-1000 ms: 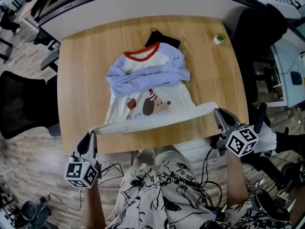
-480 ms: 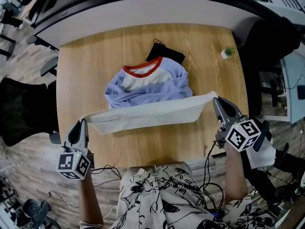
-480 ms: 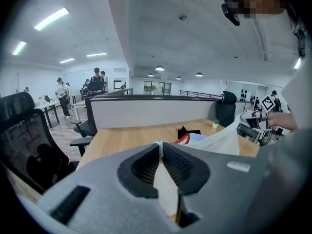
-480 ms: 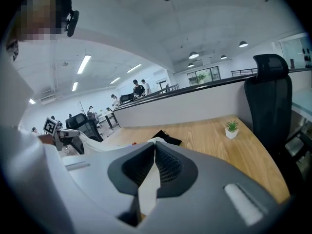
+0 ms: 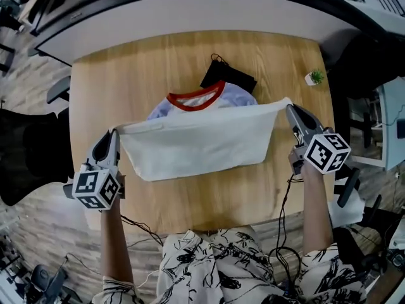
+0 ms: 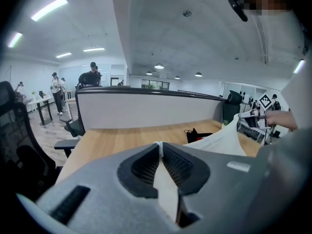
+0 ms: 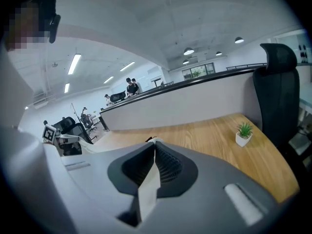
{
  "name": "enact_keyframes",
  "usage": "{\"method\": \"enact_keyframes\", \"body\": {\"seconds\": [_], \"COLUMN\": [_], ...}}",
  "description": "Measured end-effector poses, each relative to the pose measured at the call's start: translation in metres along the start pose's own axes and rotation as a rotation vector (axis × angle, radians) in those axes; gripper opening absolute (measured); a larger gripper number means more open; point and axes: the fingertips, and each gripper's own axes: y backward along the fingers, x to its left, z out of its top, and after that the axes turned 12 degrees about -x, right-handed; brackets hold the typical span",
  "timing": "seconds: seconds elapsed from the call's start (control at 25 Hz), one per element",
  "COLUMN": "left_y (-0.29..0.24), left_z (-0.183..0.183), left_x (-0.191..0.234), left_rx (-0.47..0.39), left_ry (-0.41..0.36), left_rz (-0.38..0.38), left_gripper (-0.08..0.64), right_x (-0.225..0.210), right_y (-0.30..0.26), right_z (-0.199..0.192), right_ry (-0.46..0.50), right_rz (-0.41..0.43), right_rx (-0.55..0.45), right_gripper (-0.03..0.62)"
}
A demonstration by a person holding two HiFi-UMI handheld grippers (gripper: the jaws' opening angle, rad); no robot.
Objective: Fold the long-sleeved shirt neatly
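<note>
The long-sleeved shirt (image 5: 196, 141) lies on the wooden table (image 5: 107, 81). Its white lower half is lifted and stretched as a band over the upper half, so only the red collar (image 5: 197, 100) and a little lilac shoulder show behind it. My left gripper (image 5: 114, 132) is shut on the shirt's left hem corner (image 6: 157, 145). My right gripper (image 5: 289, 108) is shut on the right hem corner (image 7: 154, 141). White cloth shows pinched between both pairs of pads. The printed front is hidden under the fold.
A black item (image 5: 228, 78) lies on the table just behind the collar. A small potted plant (image 5: 313, 78) stands at the table's right edge (image 7: 243, 133). Office chairs (image 5: 25, 157) flank the table, and a grey partition (image 5: 190, 11) runs along its far side.
Both grippers have carried the hem away from the near table edge toward the collar. The white lower half now covers the print and the folded lilac sleeves.
</note>
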Motion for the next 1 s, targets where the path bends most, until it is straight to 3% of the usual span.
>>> {"method": "enact_keyframes", "body": {"seconds": [0.28,0.48,0.76,0.84,0.92,1.0], "left_y": [-0.070,-0.107,-0.136,-0.144,-0.150,-0.154], "left_z": [-0.056,-0.083,-0.106,-0.107,-0.098,-0.084], "left_x": [0.030,0.047,0.062,0.069,0.080,0.086], "left_rx": [0.075,0.124,0.164,0.145,0.100,0.074], "left_ry": [0.153,0.219,0.275,0.309,0.345,0.323], "left_rz": [0.005,0.011,0.043,0.066,0.092,0.092], "left_gripper": [0.032,0.034,0.046,0.121,0.226,0.233], "right_x": [-0.039,-0.059,-0.076,-0.086,-0.093,-0.096], "right_y": [-0.081,-0.119,-0.142,-0.146,-0.151,-0.157], "right_z": [-0.045,-0.074,-0.093,-0.091,-0.080,-0.067], "right_ry": [-0.034,-0.078,-0.153,-0.177,-0.192,-0.155], "right_rz": [-0.045,-0.082,-0.117,-0.140,-0.145,-0.127], "right_rx": [0.124,0.190,0.207,0.191,0.159,0.145], "right_gripper": [0.021,0.022,0.026,0.055,0.166,0.170]}}
